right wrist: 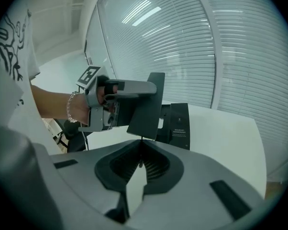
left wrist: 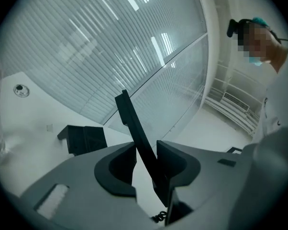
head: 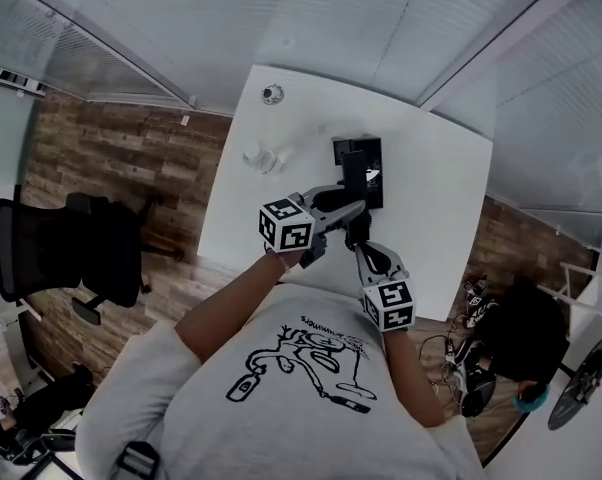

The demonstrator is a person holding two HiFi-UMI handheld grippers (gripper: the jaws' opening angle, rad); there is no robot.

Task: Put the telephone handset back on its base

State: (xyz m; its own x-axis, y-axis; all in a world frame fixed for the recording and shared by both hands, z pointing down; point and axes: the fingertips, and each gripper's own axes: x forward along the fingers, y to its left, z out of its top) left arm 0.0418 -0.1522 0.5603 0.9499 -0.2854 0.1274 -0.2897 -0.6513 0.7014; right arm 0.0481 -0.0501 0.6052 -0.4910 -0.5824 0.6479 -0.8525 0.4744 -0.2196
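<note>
Across mid-frame, surface: we see a white table (head: 436, 198); wood floor (head: 111, 158) left; blinds (head: 281, 18) above;
handset (head: 354, 178): raised over the base (head: 373, 153), upper centre;
left gripper (head: 353, 211): clenched on the handset;
right gripper (head: 361, 240): jaws closed, below it

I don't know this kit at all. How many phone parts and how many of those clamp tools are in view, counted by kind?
Telephone handset: 1
Telephone base: 1
Hand-held grippers: 2, the left gripper and the right gripper
Total: 4
</note>
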